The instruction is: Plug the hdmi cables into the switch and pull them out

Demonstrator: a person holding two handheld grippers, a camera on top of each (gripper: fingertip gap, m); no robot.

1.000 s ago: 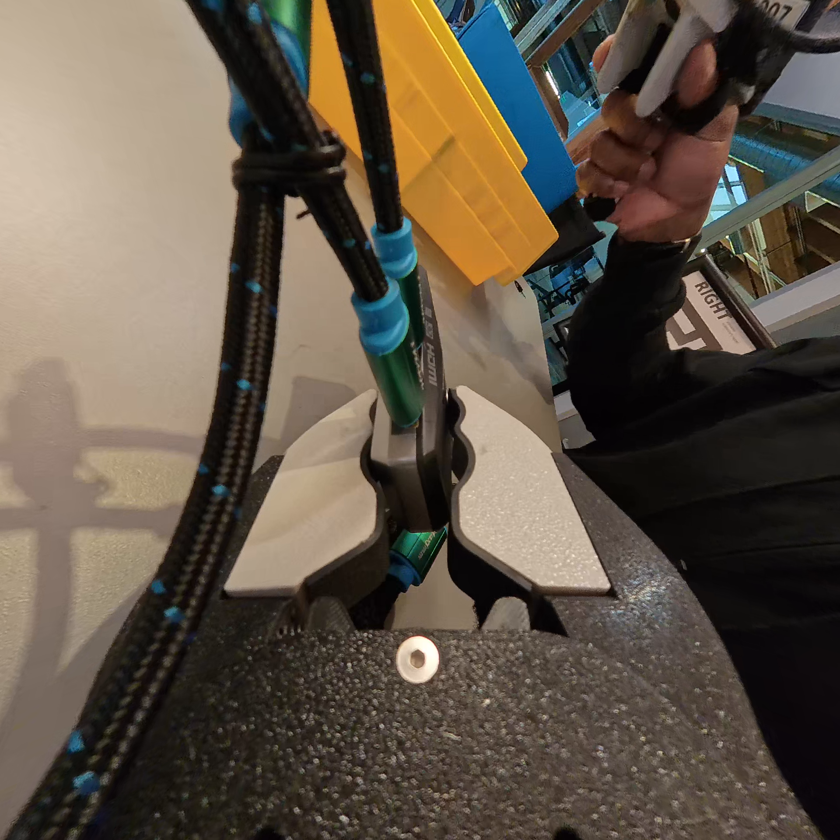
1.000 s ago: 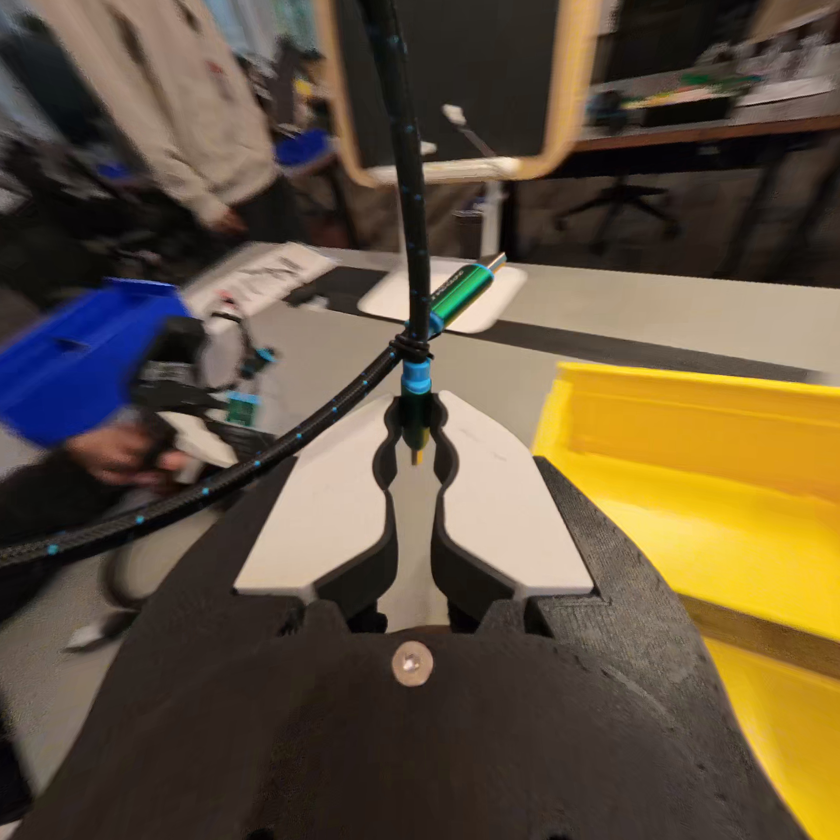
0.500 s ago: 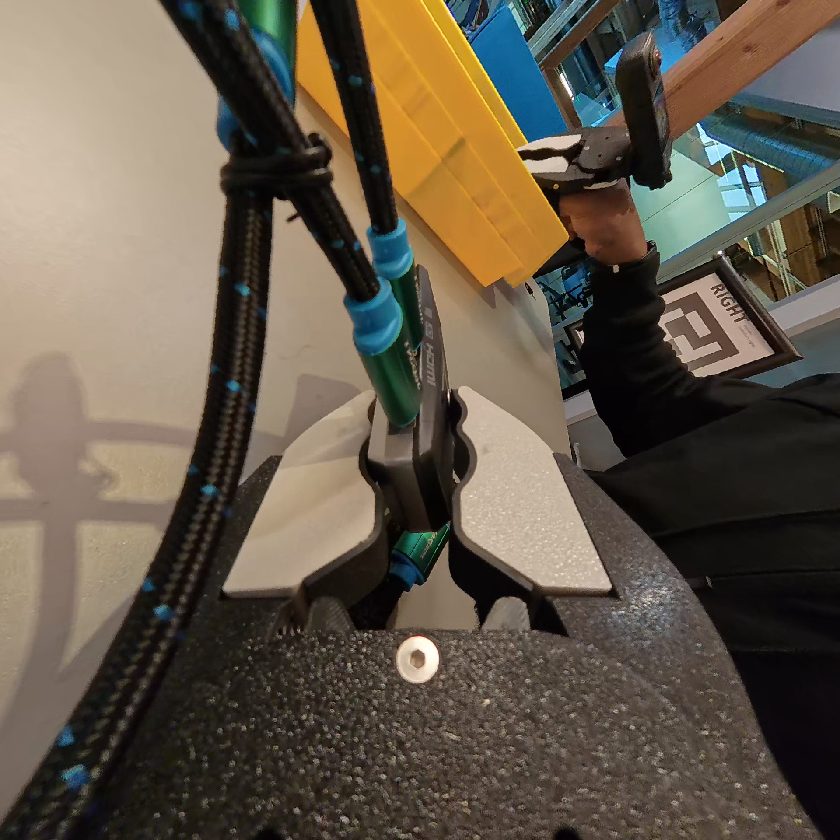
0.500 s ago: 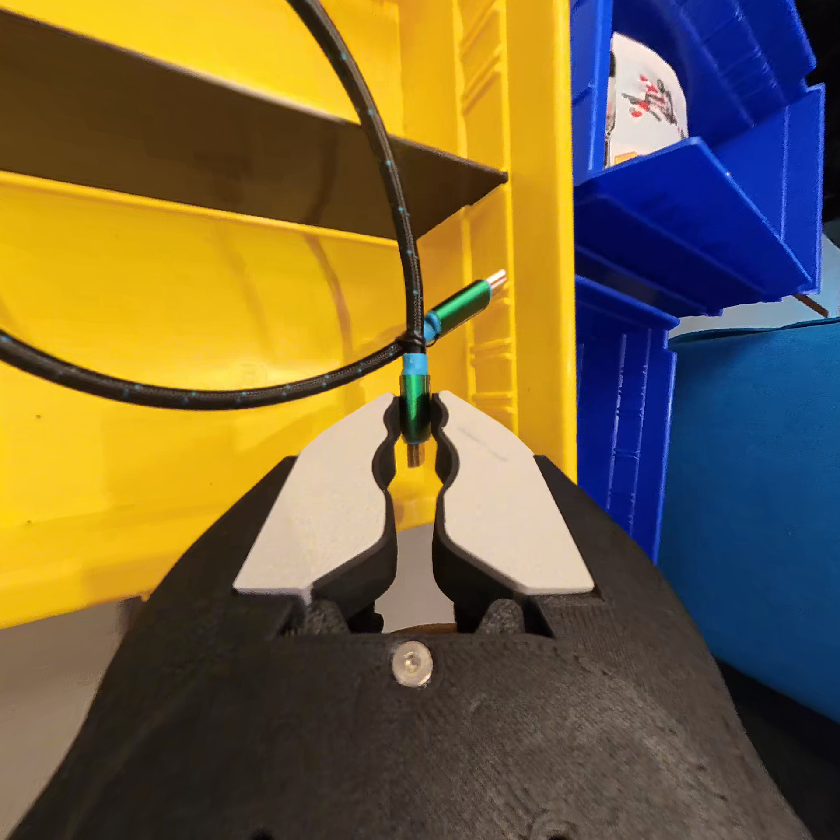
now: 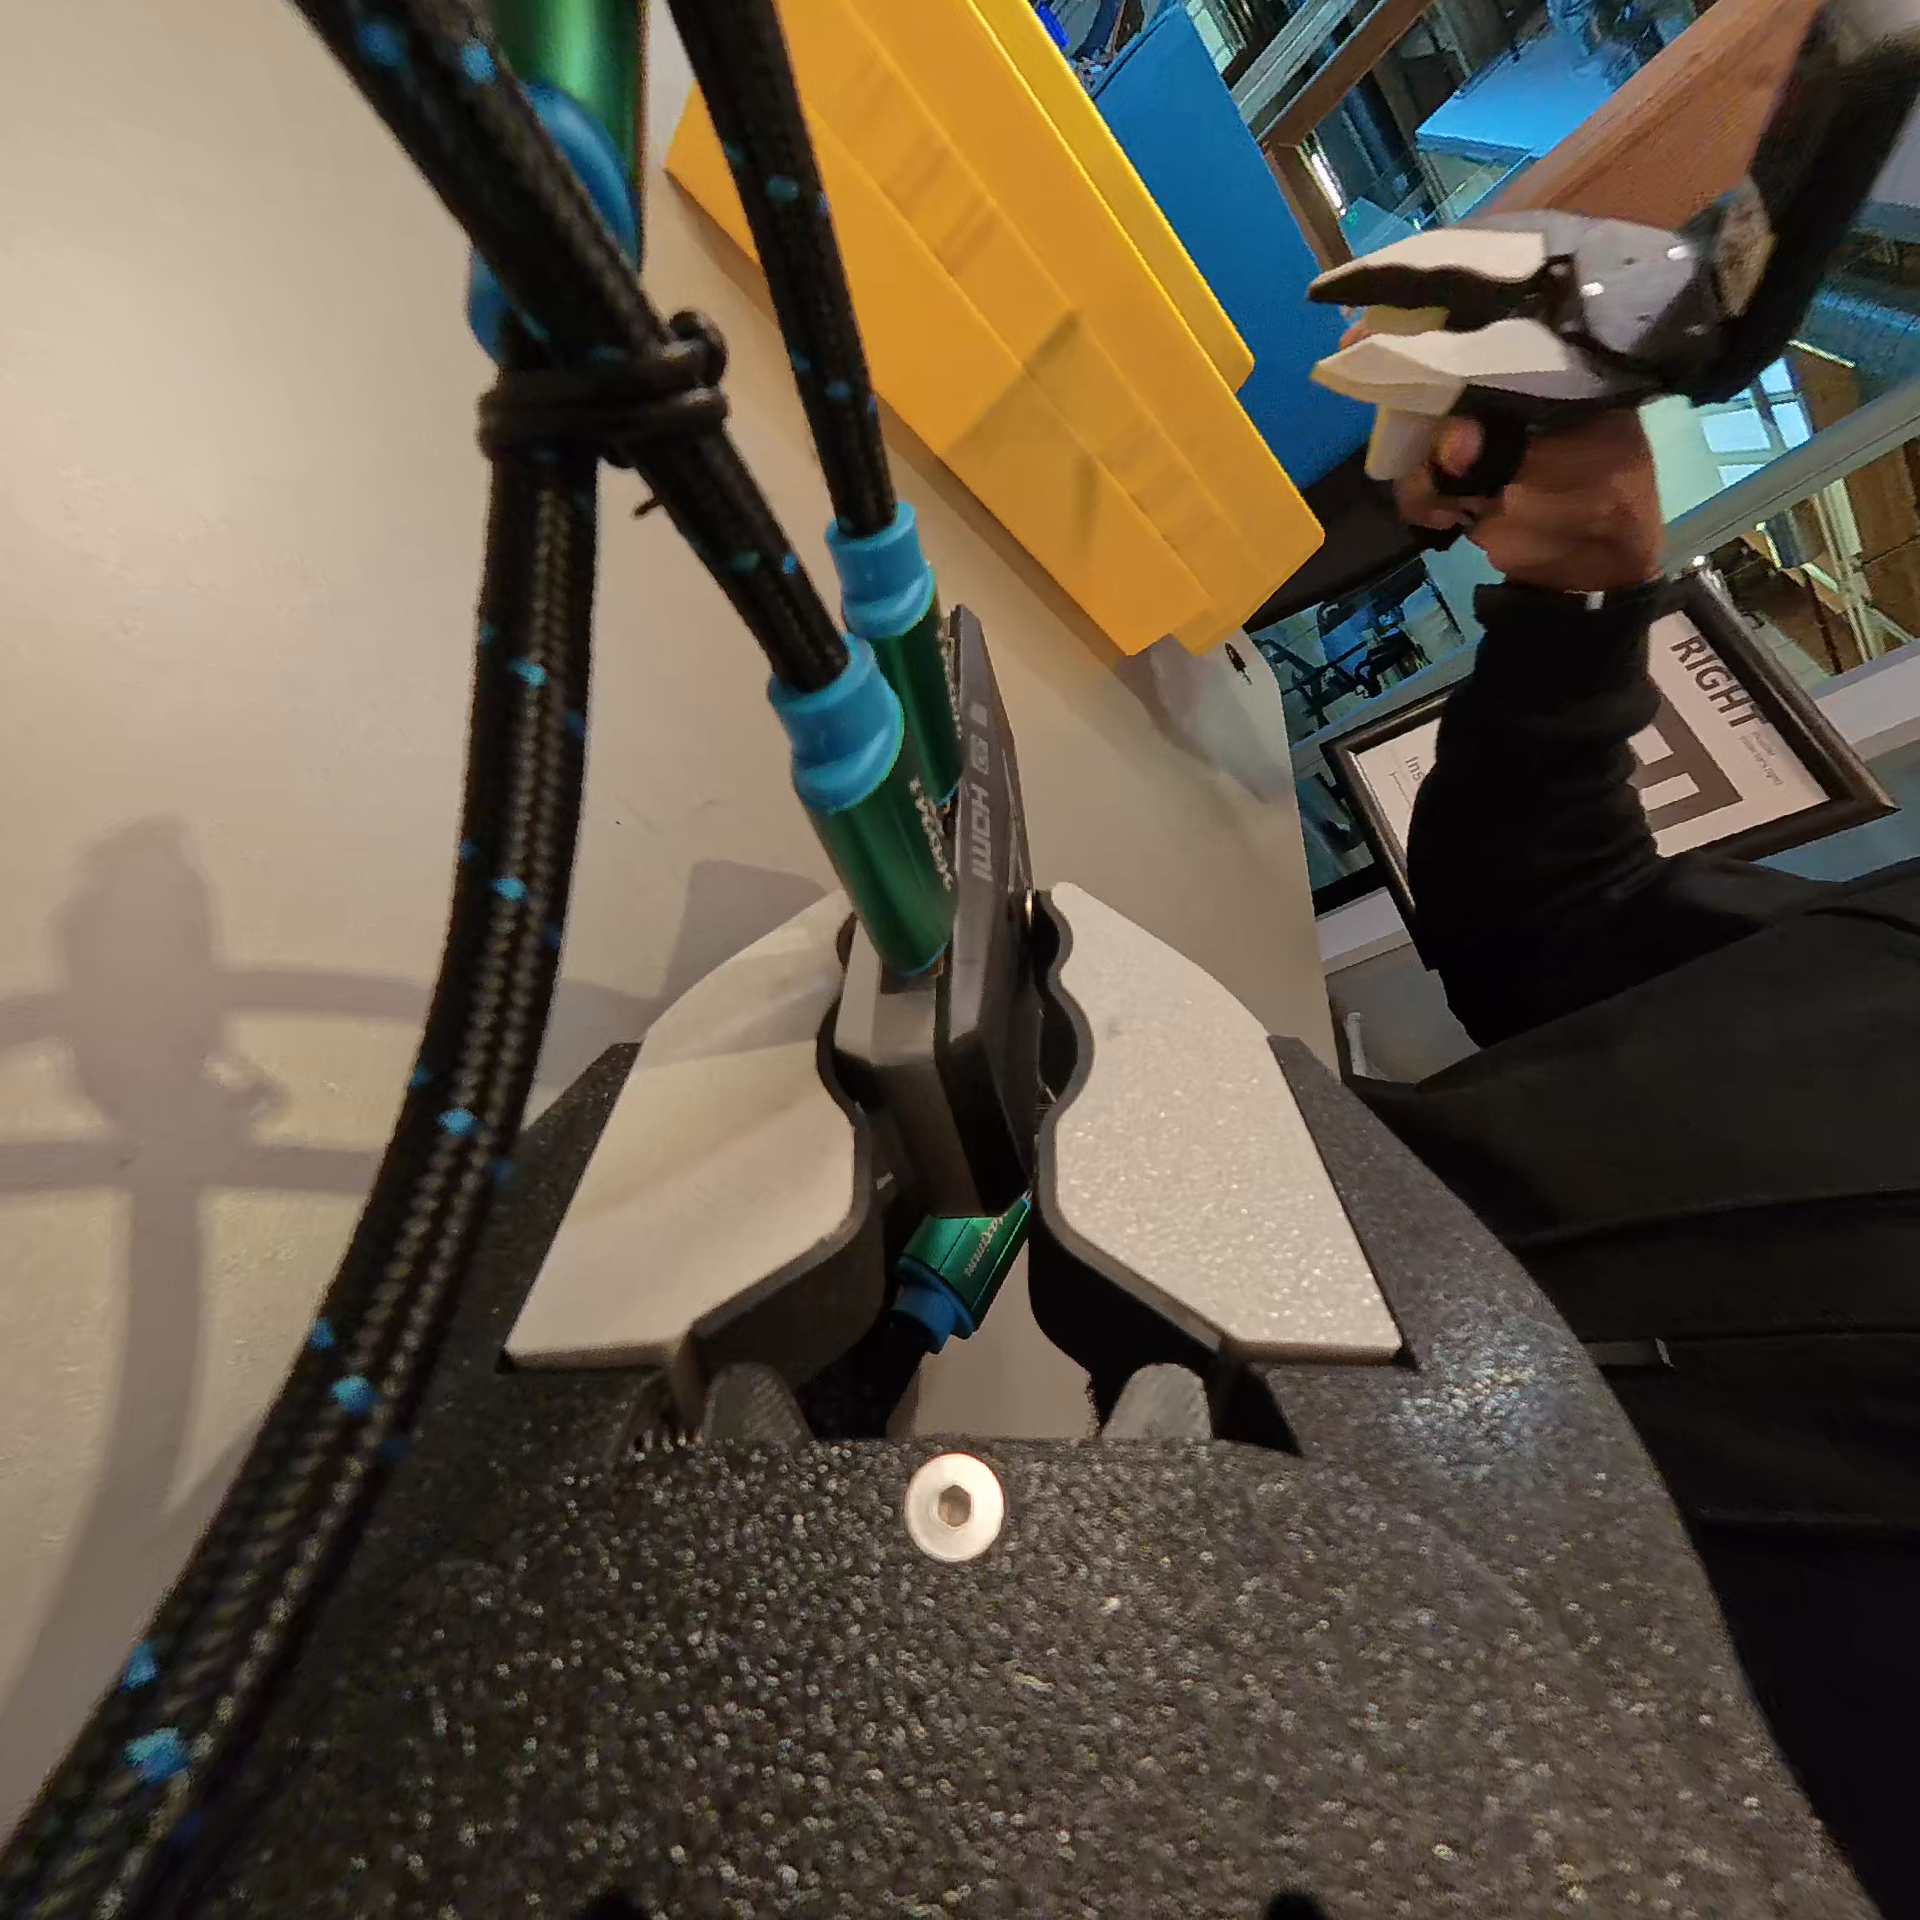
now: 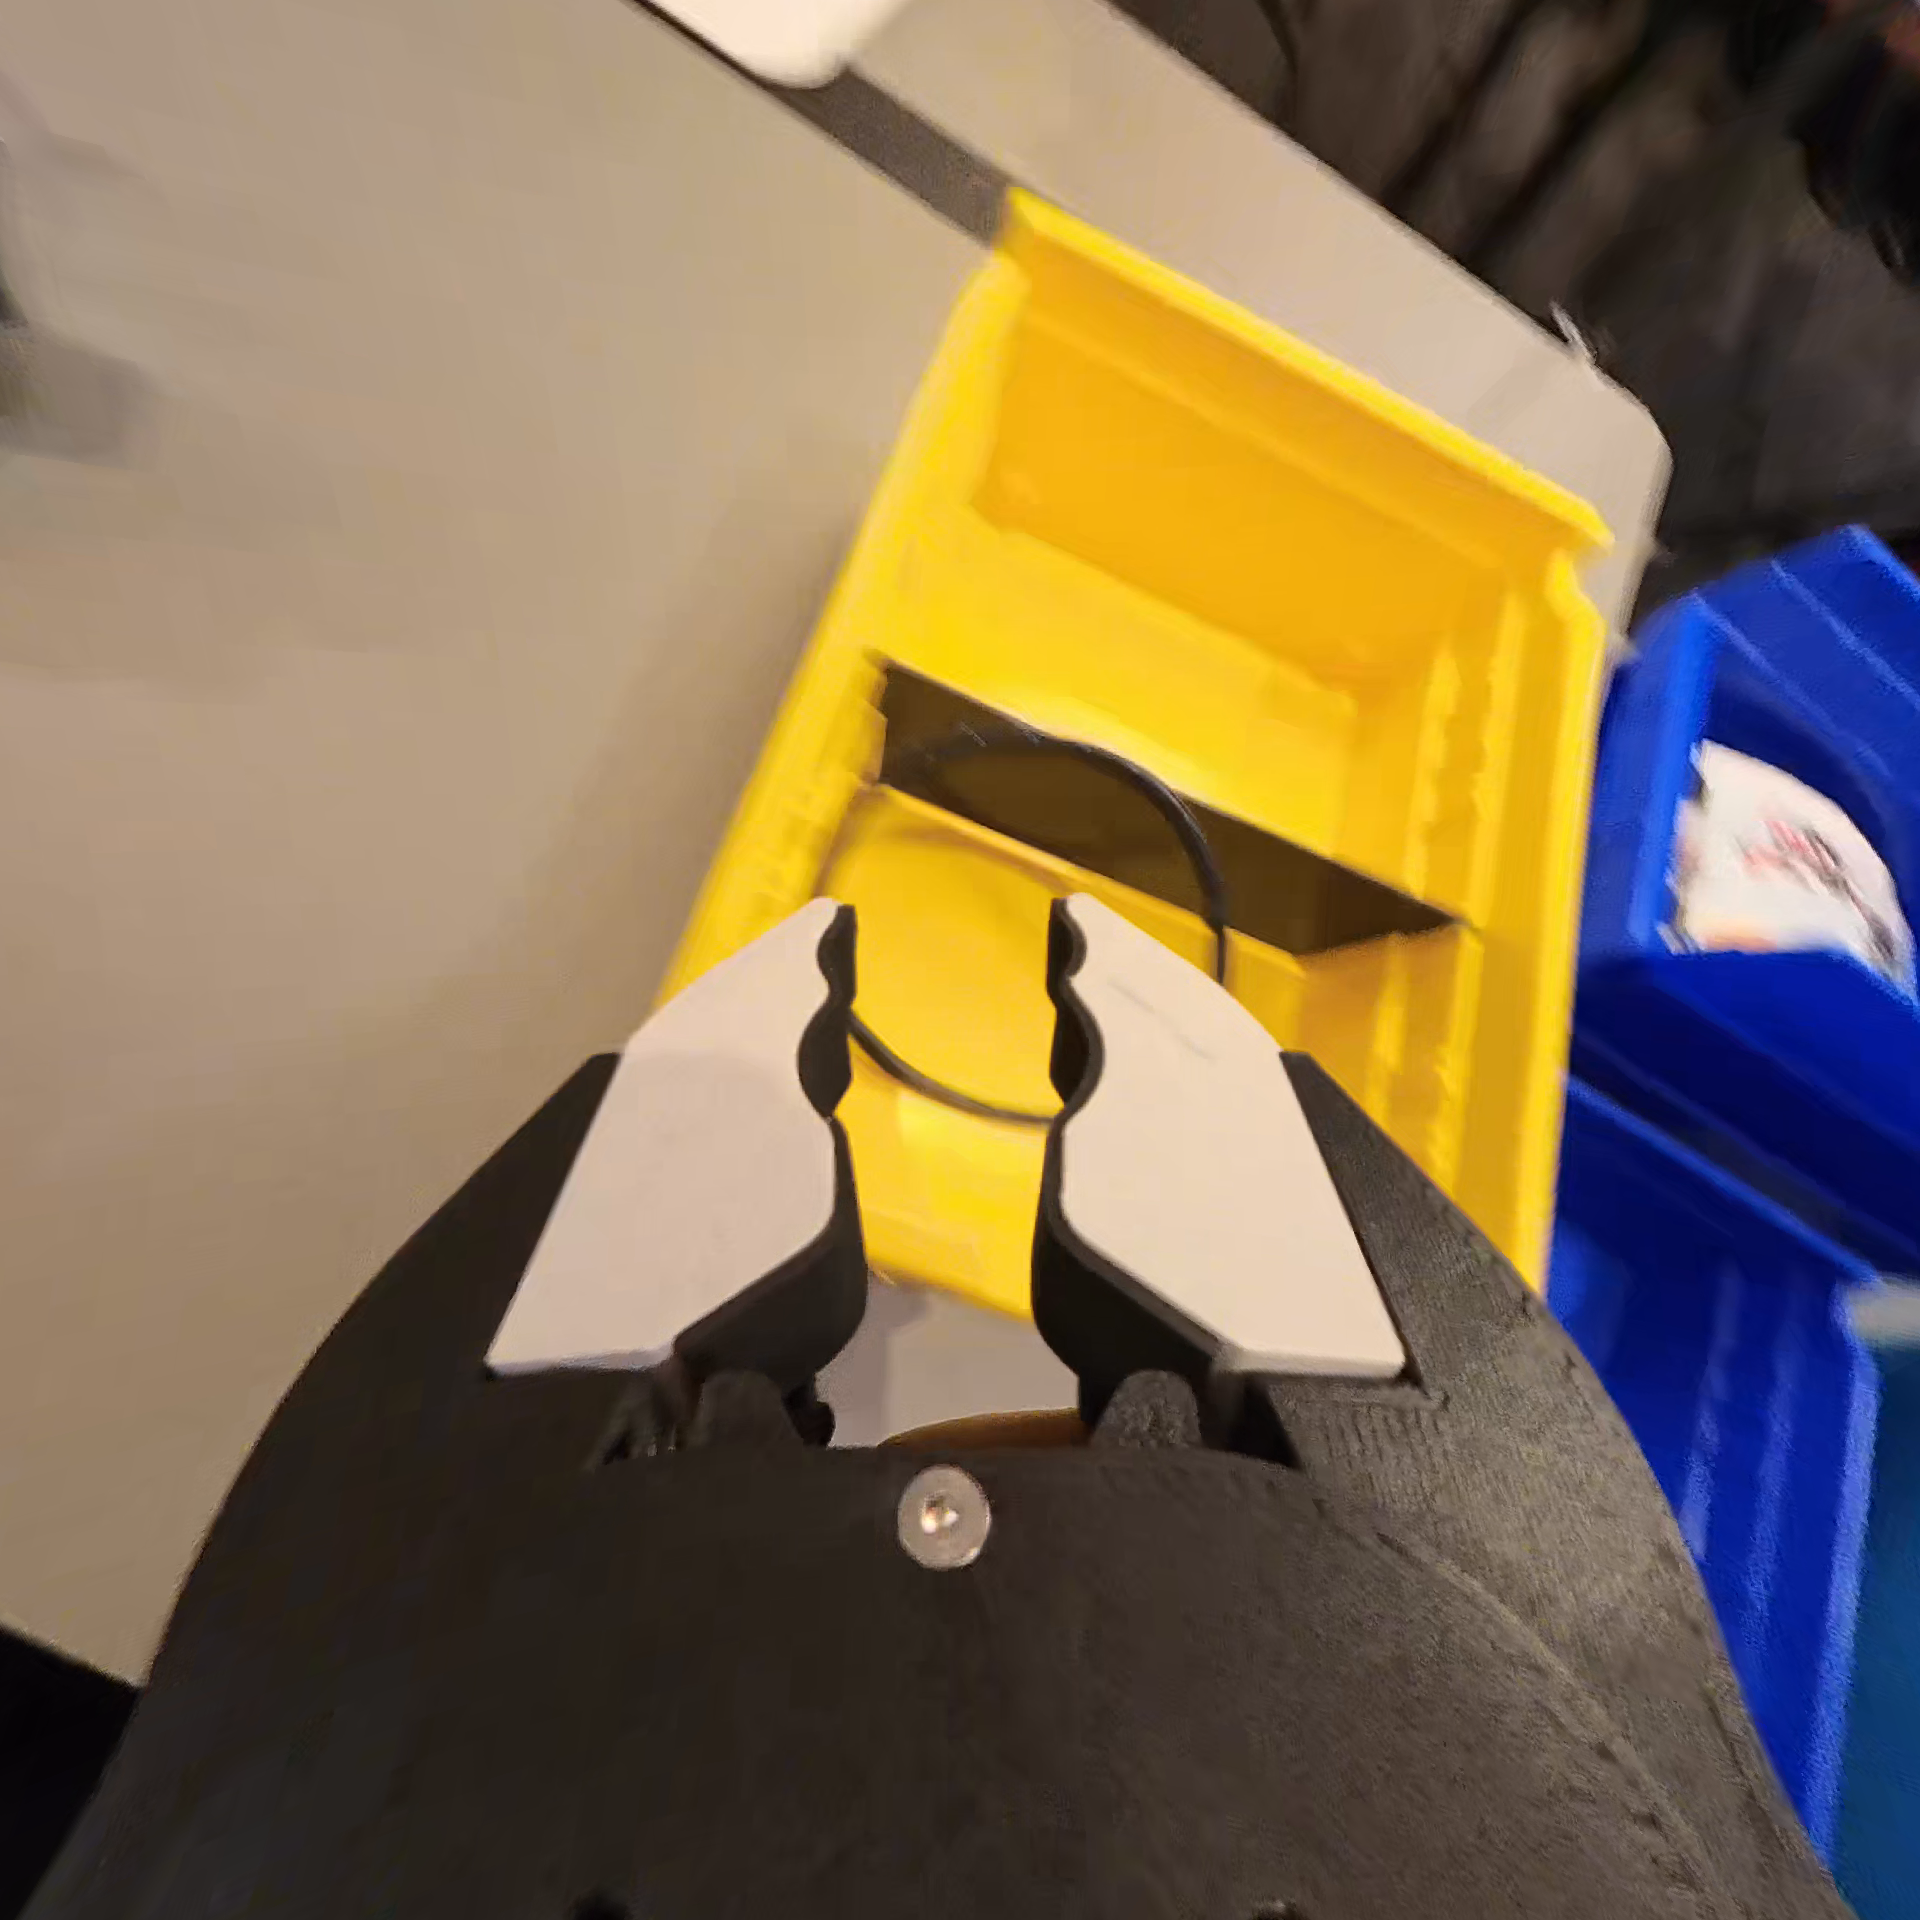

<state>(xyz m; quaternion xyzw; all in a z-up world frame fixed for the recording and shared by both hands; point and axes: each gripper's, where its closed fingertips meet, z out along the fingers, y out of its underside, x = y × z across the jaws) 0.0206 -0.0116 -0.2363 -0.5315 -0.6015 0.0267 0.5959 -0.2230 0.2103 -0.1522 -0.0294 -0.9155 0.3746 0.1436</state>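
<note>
My left gripper (image 5: 951, 914) is shut on a black HDMI switch (image 5: 977, 1060), which it holds on edge above the table. Two green plugs (image 5: 883, 862) with blue collars sit in the switch's upper side. A third green plug (image 5: 961, 1262) sits in its lower side, between my fingers. Their black braided cables (image 5: 499, 935) hang past on the left, tied in a bundle. My right gripper (image 6: 945, 914) is open and empty above a yellow bin (image 6: 1299, 343). A black cable (image 6: 1195, 831) lies looped in the bin. The right gripper also shows far right in the left wrist view (image 5: 1325, 332).
Blue bins (image 6: 1714, 935) stand right of the yellow bin, which also shows in the left wrist view (image 5: 1039, 312). The beige table (image 6: 416, 520) stretches to the left. A person's black sleeve (image 5: 1558, 779) and a framed sign (image 5: 1766, 748) are at the right. The gap from one gripper's tips to the other's is roughly 35 centimeters.
My right gripper let go of the green-plugged cable, which now lies in the yellow bin, and it opened and drew back. My left gripper kept its hold on the switch.
</note>
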